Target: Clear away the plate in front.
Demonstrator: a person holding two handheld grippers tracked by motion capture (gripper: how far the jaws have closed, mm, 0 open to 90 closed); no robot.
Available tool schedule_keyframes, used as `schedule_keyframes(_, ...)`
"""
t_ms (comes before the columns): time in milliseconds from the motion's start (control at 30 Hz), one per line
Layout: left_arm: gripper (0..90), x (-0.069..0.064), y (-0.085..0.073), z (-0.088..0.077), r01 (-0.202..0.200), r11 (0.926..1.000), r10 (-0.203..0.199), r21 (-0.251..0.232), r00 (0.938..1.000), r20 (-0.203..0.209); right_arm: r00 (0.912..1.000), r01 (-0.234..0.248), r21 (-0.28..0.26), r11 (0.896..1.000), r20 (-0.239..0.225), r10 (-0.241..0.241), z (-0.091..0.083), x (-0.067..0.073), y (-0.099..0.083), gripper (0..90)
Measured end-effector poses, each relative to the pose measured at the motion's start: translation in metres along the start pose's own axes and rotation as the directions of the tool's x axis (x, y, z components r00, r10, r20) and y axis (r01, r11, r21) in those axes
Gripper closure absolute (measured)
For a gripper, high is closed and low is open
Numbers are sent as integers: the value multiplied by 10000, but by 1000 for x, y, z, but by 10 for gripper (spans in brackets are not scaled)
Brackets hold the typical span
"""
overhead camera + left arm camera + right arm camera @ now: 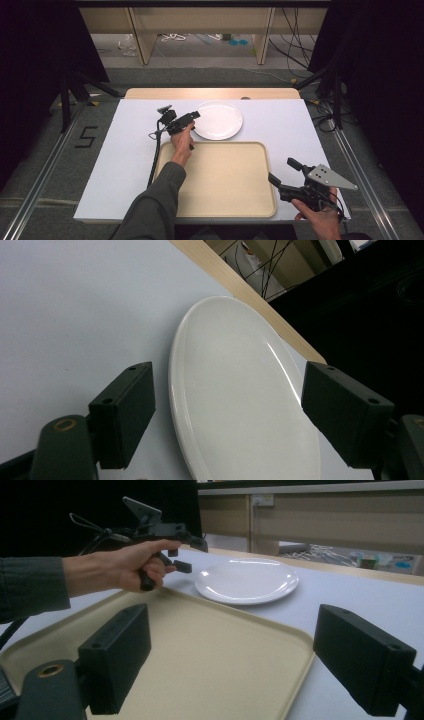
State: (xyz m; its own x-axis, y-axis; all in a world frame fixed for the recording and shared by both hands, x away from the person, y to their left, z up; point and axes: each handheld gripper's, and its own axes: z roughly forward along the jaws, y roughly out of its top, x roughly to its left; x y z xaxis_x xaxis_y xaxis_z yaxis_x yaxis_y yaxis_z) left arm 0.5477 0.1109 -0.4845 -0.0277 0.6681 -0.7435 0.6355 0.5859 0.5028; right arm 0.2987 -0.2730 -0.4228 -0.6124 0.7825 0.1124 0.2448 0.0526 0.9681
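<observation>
Hovering with fingers spread, the left gripper [192,120] is nearing the plate [218,120], lying on the worktop [120,165] at the tray's [225,180] twelve o'clock. The right gripper [280,172], fingers released, is idling at four o'clock. Pinching the thin rim badly risks slipping.

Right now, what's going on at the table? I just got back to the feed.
A person holds a gripper in each hand. The left gripper is at the near-left rim of the white plate, its jaws open and lined up on either side of that edge, not yet closed on it. The plate sits on the white table cover just beyond the beige tray, which has nothing on it. The right gripper waits open by the tray's right edge.
</observation>
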Motion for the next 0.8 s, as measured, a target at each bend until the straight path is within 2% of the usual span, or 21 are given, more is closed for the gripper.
schedule_keyframes(33, 210, 0, -1, 1, 19, 10000, -19, -7, 10000, -5, 9998, 118, 334, 9994, 134, -122, -3, 0, 1, 163)
schedule_keyframes(67, 211, 1, -1, 2, 66, 10000, -66, -35, 10000, 31, 9998, 134, 401, 9991, 123, -139, -3, -1, 1, 163)
schedule_keyframes(133, 212, 0, -1, 2, 166, 9999, -165, -37, 9998, 86, 9995, 267, 299, 9992, 154, -271, -3, -1, 2, 163)
schedule_keyframes(167, 214, -1, -2, 2, 142, 9999, -141, -45, 9999, 89, 10000, 50, -26, 10000, 18, -50, 0, 0, 0, 163)
schedule_keyframes(400, 219, -2, -5, 6, 474, 9988, -475, -136, 9989, -16, 10000, -32, 106, 9999, 6, 32, -2, 0, 1, 164)
schedule_keyframes(600, 222, -1, -8, 8, 531, 9984, -534, -173, 9984, -180, 10000, -44, 66, 10000, -39, 45, -1, 0, 1, 163)
schedule_keyframes(800, 233, 0, -11, 10, 738, 9969, -741, -285, 9972, -85, 10000, -11, 80, 10000, 0, 11, -2, 0, 1, 164)
